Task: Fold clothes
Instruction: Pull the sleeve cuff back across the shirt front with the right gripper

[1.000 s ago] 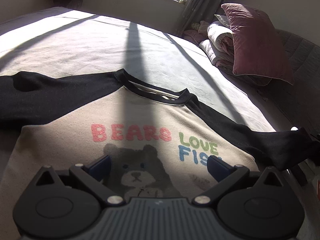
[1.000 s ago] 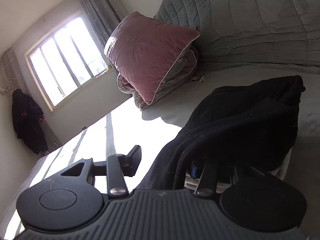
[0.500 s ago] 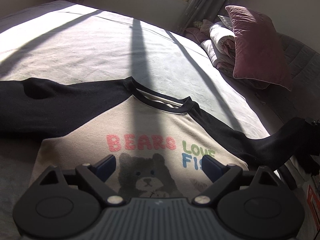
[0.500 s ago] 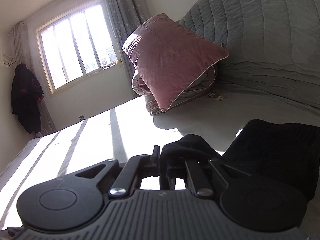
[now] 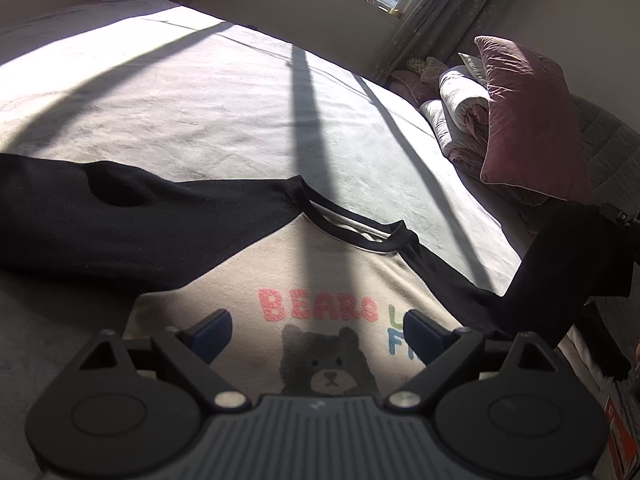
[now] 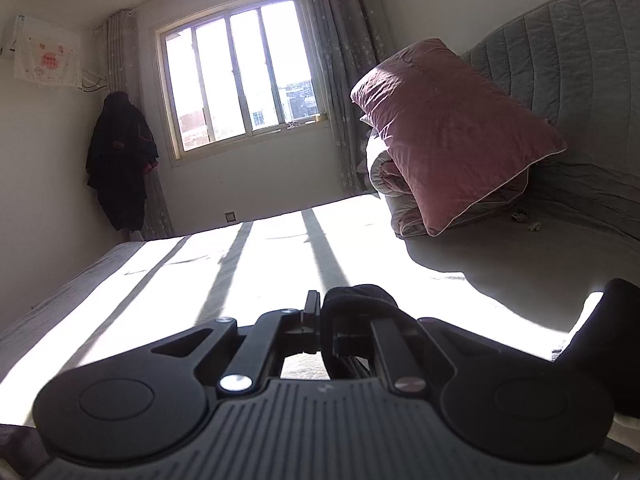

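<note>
- Pinching the black sleeve [image 6: 352, 300], the right gripper [image 6: 320, 312] points almost level.
- Left gripper [image 5: 316, 328], jaws apart, tilts down over the shirt [image 5: 320, 280].
- Sunlit bed [image 5: 200, 100]; window [image 6: 240, 72] beyond.

The shirt [image 5: 332, 268] front reads "BEARS", partly hidden lettering beside.

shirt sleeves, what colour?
Black sleeves on a beige shirt body; clearest in the left wrist view.
</note>
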